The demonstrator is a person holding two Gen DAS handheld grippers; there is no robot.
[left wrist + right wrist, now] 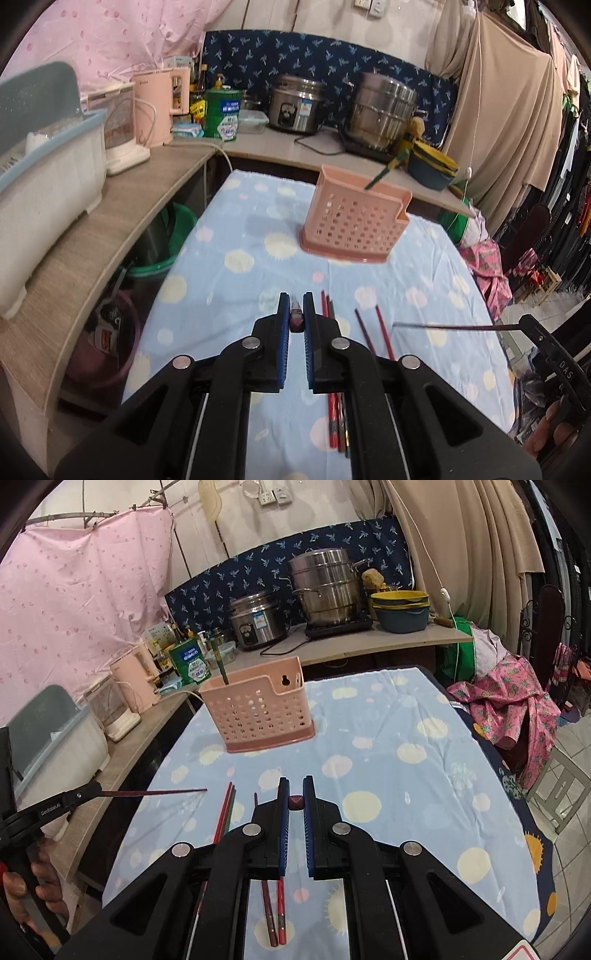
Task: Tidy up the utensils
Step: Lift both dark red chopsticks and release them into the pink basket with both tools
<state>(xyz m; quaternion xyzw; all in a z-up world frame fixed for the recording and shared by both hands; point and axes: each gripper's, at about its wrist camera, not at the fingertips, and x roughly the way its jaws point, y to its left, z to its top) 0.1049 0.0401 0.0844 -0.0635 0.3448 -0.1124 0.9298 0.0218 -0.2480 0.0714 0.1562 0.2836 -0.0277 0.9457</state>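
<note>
A pink perforated utensil holder [354, 221] stands on the blue spotted cloth [236, 295], with one green chopstick [384, 172] upright in it; it also shows in the right wrist view [258, 712]. My left gripper [296, 314] is shut on a dark chopstick [296, 318], seen end-on. My right gripper [296, 797] is shut on a dark red chopstick [296, 802], also end-on. Each held chopstick shows from the side in the other view, the right one [443, 326] and the left one [155, 793]. Loose red and dark chopsticks [369, 328] lie on the cloth below the grippers [225, 812].
A wooden counter [110, 229] runs along the left with a dish rack [44, 177], pink kettle [159, 107] and green can [221, 114]. A rice cooker [256, 622], steel steamer [325, 587] and stacked bowls [400, 611] stand on the back counter. Pink clothes [509, 709] lie at right.
</note>
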